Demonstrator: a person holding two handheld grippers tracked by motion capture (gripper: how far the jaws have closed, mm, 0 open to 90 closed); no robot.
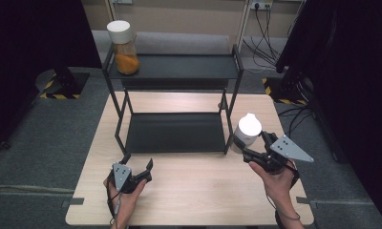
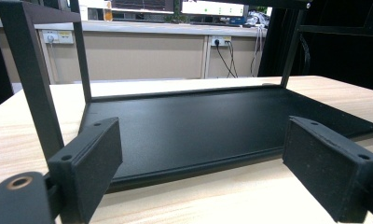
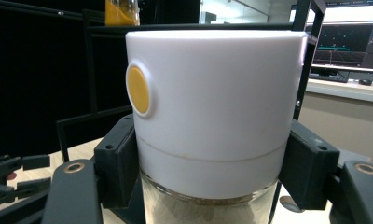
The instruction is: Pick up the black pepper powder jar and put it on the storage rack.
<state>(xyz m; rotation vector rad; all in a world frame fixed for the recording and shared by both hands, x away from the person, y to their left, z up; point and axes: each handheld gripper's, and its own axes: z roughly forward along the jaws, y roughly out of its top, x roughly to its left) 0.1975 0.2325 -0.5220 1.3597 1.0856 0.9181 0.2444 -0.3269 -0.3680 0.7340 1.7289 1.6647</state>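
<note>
The right gripper [image 1: 250, 149] has its jaws clamped on a white-lidded glass jar [image 1: 247, 131], one pad on each side just where the lid meets the glass; in the right gripper view the jar [image 3: 212, 116] stands upright between the pads, a round yellow button on the lid and pale powder behind the glass. In the high view the jar sits at the right front corner of the black two-tier rack [image 1: 175, 131], beside its front post; whether its base touches the wooden counter [image 1: 194, 191] cannot be told. The left gripper [image 1: 137, 167] rests low over the counter in front of the rack's lower shelf [image 2: 212, 126], its jaws spread wide with nothing between them. On the rack's top shelf, at the far left corner, stands a second white-lidded jar of orange powder [image 1: 123, 47].
</note>
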